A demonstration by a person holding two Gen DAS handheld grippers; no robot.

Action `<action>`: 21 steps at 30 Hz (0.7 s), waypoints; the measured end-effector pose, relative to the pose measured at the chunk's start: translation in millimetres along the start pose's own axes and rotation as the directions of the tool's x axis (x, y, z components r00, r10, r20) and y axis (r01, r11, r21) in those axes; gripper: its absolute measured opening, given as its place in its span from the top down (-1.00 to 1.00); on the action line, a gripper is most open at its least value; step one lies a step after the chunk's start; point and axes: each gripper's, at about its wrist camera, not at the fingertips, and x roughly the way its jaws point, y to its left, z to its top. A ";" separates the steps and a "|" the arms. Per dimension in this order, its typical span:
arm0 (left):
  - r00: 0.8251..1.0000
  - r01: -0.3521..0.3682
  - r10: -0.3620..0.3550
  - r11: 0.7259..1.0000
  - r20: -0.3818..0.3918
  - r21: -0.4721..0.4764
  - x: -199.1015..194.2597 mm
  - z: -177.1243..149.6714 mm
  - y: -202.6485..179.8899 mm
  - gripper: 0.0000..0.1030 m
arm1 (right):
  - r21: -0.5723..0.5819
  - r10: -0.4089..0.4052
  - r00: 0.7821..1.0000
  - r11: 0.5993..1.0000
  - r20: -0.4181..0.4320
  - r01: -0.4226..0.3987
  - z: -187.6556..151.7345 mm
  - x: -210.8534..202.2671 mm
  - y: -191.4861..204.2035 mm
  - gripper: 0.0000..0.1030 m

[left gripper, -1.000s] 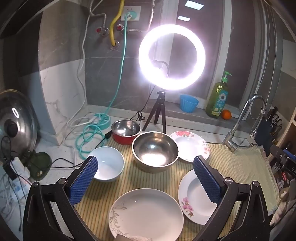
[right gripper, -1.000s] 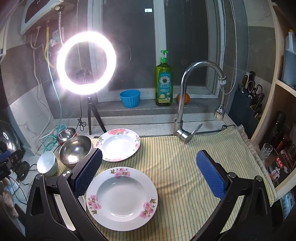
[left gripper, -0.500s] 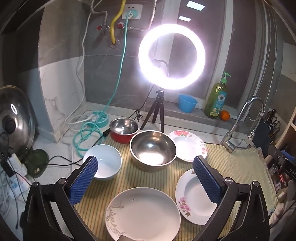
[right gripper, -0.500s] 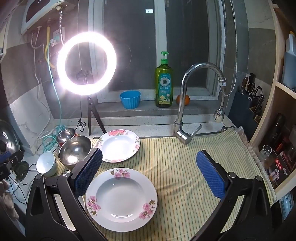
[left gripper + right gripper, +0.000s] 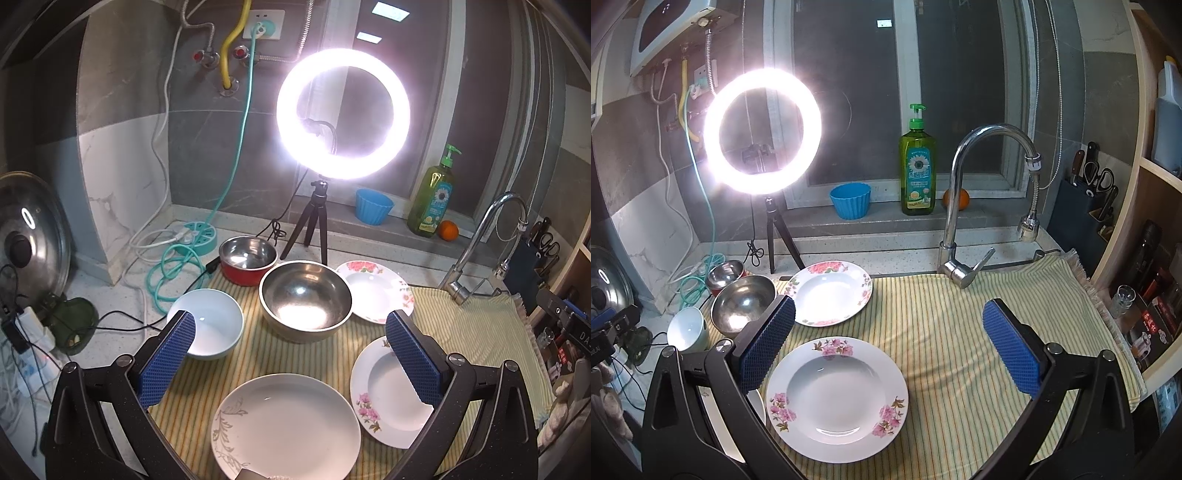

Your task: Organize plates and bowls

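**Both my grippers are wide open over the dishes**

My left gripper [image 5: 290,352] hangs above the striped cloth [image 5: 476,325] with its two blue pads far apart and nothing between them. My right gripper [image 5: 890,345] is the same: pads spread wide, holding nothing.

From the left camera I see all the dishes on the cloth. The plain white plate [image 5: 286,424] with a gray leaf pattern is closest to me. Just to its right is a flower plate [image 5: 384,398], partly hidden behind my right pad. Behind them sits the big steel bowl [image 5: 306,297]. The white bowl [image 5: 210,323] is to its left, near the edge of the cloth. The red bowl [image 5: 246,260] with a shiny inside is behind it on the left. A second flower plate [image 5: 376,290] lies just beside the steel bowl on the right; I can't tell if they touch.

From the right camera the near flower plate [image 5: 836,398] is right below me, with my left pad over its edge. The far flower plate [image 5: 829,291] is behind it. The right half of the cloth has no dishes on it.

At the back stand a bright ring light [image 5: 343,112], a blue cup [image 5: 373,206], a green soap bottle [image 5: 918,181] and a tap [image 5: 964,206]
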 end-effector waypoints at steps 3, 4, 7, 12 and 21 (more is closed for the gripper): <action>1.000 0.002 -0.002 1.000 -0.001 -0.002 0.2 0.3 1.3 -0.98 | 0.000 0.000 1.000 1.000 0.000 0.000 -0.2 0.1 -0.5 -1.00; 1.000 0.002 -0.002 1.000 -0.001 0.000 0.1 0.1 0.7 -0.98 | 0.000 0.000 1.000 1.000 -0.001 0.000 -0.4 0.2 -0.6 -1.00; 1.000 0.000 0.000 1.000 0.002 0.000 0.2 0.6 0.4 -0.98 | -0.002 0.000 1.000 1.000 -0.003 0.000 0.1 1.0 -0.2 -1.00; 1.000 0.000 0.000 1.000 0.004 -0.002 0.7 2.0 -0.2 -0.98 | -0.004 -0.002 1.000 1.000 -0.003 0.002 0.5 2.4 0.2 -1.00; 1.000 0.005 -0.005 1.000 0.004 0.000 2.2 4.2 -0.9 -0.98 | -0.003 -0.001 1.000 1.000 -0.001 0.001 -0.5 2.5 -0.1 -1.00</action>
